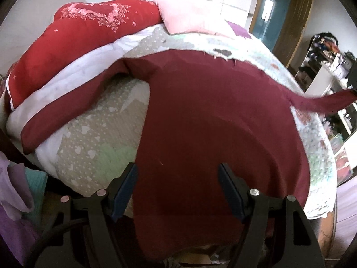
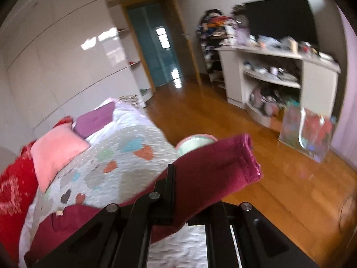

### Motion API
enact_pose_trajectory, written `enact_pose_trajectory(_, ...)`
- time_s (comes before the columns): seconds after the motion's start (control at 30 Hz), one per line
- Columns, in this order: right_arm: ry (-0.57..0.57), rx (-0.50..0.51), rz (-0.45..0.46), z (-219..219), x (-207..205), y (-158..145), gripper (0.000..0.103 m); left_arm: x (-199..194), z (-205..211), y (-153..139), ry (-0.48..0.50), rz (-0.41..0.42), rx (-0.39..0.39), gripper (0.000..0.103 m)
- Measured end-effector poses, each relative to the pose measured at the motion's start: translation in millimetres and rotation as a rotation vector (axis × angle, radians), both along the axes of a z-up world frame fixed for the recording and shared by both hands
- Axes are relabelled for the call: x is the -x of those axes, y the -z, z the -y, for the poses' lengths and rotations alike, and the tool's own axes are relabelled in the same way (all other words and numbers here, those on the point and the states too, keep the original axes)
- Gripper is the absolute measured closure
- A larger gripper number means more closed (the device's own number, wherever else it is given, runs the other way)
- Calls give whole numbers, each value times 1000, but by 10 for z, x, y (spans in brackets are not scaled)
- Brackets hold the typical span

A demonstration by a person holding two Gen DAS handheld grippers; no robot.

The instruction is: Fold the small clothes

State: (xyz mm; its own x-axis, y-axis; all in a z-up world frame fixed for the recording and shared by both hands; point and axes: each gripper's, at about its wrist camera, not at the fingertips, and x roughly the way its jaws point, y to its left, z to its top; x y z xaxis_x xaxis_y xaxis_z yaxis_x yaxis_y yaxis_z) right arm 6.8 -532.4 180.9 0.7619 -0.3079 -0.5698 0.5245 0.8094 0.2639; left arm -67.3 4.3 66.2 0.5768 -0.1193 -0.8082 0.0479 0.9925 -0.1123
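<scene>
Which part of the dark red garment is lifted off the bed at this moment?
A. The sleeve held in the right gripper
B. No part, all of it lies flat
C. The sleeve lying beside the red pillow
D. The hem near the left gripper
A: the right gripper has its jaws shut on one sleeve of the dark red garment, and the cuff hangs over the wooden floor.

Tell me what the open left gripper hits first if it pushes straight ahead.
Likely the dark red long-sleeved shirt spread on the quilted bed: it fills the gap ahead of the left gripper, though depth is unclear.

Soft daylight all round, heavy fisheye bending and dark corners, right wrist view motion-smeared, with window glare on the glossy wardrobe doors [image 2: 67, 67].
</scene>
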Motion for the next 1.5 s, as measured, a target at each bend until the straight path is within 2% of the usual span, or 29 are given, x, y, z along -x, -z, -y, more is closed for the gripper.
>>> enact_pose_trajectory(0.1,-137,-36,-8,-509,-279,-17,97,-4,-152,-62,-7,14,44,30)
enact_pose_trajectory(0.27,-439,-6,-67,-1907,-903,122,97,-30,-490,-81,-50,27,107,30)
enact_pose_trajectory(0.33,-574,-9,-103,-2578,-1154,289,97,-30,-647,-60,-77,31,117,29)
enact_pose_trajectory(0.43,-711,0,-158,-3385,-1448,605,97,-49,-881,16,-119,22,123,29)
enact_pose_trajectory(0.57,-814,-1,-230,-4122,-1785,1084,97,-58,-1147,123,-166,2,132,29)
enact_pose_trajectory(0.67,-862,14,-281,-4486,-1926,1370,97,-70,-1280,197,-191,-10,141,29)
enact_pose_trajectory(0.77,-895,7,-342,-4685,-1981,1596,90,-70,-1347,250,-200,-26,159,29)
enact_pose_trajectory(0.83,-939,-38,-349,-4685,-1946,1607,64,-64,-1369,265,-203,-30,169,29)
enact_pose_trajectory(0.97,-1000,-88,-284,-4507,-1735,1391,60,-72,-1352,272,-201,-37,189,29)
enact_pose_trajectory(1.1,-952,-3,-245,-4125,-1547,1211,60,-48,-1259,230,-178,-30,179,29)
enact_pose_trajectory(1.17,-867,43,-273,-3800,-1540,1273,60,-49,-1180,201,-154,-29,177,29)
enact_pose_trajectory(1.3,-573,67,-345,-2949,-1592,1504,60,-58,-1003,89,-107,-4,142,29)
enact_pose_trajectory(1.37,-429,47,-352,-2485,-1567,1601,60,-77,-918,61,-92,-1,120,29)
enact_pose_trajectory(1.43,-340,-32,-352,-2075,-1526,1687,64,-106,-869,77,-91,-16,123,29)
enact_pose_trajectory(1.47,-294,-38,-370,-1954,-1519,1720,63,-119,-851,92,-93,-28,129,29)
enact_pose_trajectory(1.5,-261,-51,-374,-1838,-1496,1739,54,-129,-836,108,-96,-36,131,29)
